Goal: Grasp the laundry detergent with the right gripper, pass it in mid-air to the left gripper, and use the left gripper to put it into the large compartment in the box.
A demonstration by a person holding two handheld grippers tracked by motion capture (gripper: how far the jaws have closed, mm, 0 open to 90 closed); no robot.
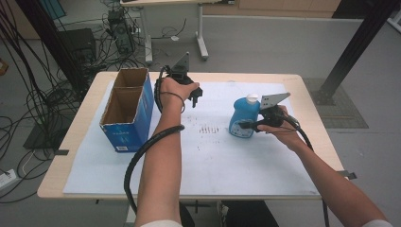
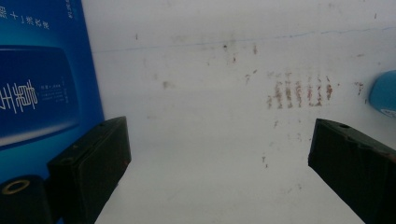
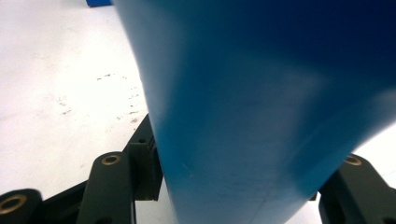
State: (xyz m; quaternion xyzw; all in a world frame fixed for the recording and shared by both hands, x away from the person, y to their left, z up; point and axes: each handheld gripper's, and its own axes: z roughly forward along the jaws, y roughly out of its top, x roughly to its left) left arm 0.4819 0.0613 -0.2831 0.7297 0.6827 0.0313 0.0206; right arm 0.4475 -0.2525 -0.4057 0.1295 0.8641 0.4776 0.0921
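A: From the high view, what containers are on the tabletop (image 1: 283, 85)?

B: A blue cardboard box (image 1: 128, 111) stands at the left, top open, split into two compartments; I see nothing inside either. A blue bottle (image 1: 243, 118) with a white cap stands upright at the right, on the white sheet (image 1: 222, 161).

A: And the grippers there?

B: The right hand-held gripper (image 1: 247, 125) is clamped on the bottle's lower body from the side. The left hand-held gripper (image 1: 195, 97) hangs over the sheet just beside the box, touching nothing.

A: The left gripper view?

B: The left hand-held gripper (image 2: 219, 158) has its jaws spread wide with bare, stained sheet (image 2: 210, 140) between them. The box (image 2: 42, 84) sits at the left edge; its white printing is too skewed to read. A sliver of the bottle (image 2: 385, 93) shows at the right.

A: The right gripper view?

B: The bottle (image 3: 261, 102) sits between the jaws of the right hand-held gripper (image 3: 243, 186), pinched on both sides. No label faces this way.
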